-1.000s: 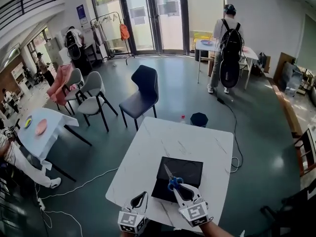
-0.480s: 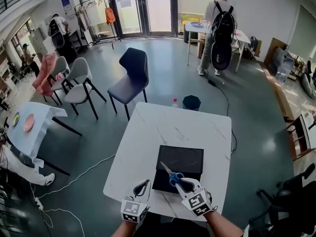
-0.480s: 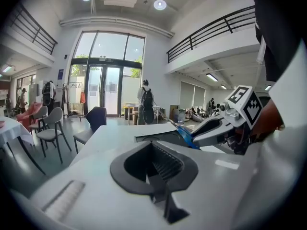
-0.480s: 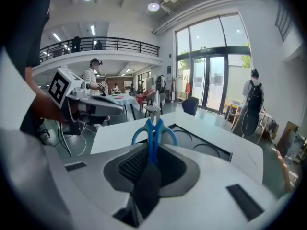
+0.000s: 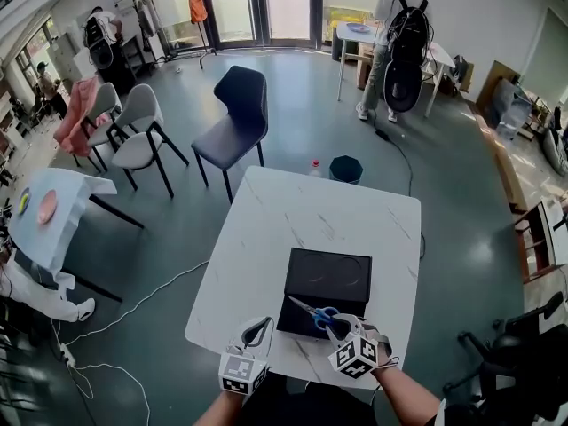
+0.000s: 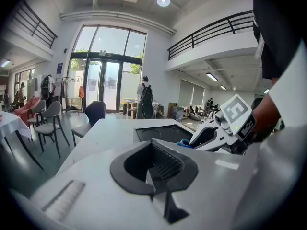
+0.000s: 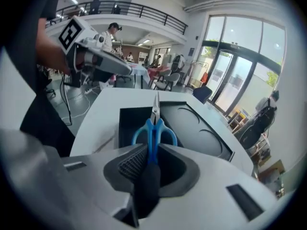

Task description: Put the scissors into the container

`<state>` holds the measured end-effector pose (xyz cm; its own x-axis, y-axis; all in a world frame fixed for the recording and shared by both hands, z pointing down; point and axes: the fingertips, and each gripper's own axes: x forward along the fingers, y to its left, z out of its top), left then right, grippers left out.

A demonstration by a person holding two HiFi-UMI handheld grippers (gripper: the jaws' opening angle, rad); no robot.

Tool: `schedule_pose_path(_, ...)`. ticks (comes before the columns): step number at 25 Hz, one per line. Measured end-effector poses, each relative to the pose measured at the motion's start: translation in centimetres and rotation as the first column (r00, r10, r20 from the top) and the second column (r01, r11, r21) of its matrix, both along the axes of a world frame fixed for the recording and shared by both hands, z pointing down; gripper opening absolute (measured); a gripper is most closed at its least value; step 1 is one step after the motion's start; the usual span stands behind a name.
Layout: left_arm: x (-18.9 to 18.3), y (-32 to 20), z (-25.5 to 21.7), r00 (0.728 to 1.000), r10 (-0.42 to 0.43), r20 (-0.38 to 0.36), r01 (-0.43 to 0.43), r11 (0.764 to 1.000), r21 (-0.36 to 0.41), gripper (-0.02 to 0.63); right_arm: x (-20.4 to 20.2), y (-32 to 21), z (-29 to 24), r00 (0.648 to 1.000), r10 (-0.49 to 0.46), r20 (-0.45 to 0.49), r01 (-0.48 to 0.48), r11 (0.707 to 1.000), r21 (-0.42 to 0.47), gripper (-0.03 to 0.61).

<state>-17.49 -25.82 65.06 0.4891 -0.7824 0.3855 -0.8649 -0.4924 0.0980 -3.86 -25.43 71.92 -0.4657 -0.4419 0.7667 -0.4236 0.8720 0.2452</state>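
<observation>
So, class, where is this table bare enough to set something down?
The white marble table is bare beyond the black square container and left of it. Crowded: near edge, with left gripper, and right gripper holding blue-handled scissors.

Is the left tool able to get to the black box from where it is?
Probably yes. The left tool is shut and empty at the near edge of the table, with bare tabletop between it and the black box. The right tool holds the scissors off to one side.
</observation>
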Motion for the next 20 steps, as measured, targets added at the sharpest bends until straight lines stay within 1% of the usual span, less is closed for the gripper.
schedule_pose_path(5,0.1,0.1,0.5,1.0,-0.002,-0.011,0.002,1.0,-0.012,0.009,1.3,0.2,2.4,0.985,-0.066,-0.16,0.066,0.998,-0.002,0.071)
schedule_pose_path(11,0.2,0.1,0.7,1.0,-0.001,-0.022,0.0,1.0,-0.019,0.009,1.5,0.0,4.4,0.954,-0.115,-0.275,0.101,0.993,-0.065,0.071)
schedule_pose_path(14,-0.2,-0.1,1.1,1.0,-0.005,-0.02,0.004,1.0,-0.022,0.009,1.5,-0.6,5.2,0.941,-0.134,-0.311,0.107,0.989,-0.105,0.071)
schedule_pose_path(20,-1.3,-0.5,1.2,0.999,-0.036,-0.03,0.036,0.999,-0.028,0.009,1.1,-0.8,6.1,0.922,-0.162,-0.352,0.108,0.98,-0.168,0.071)
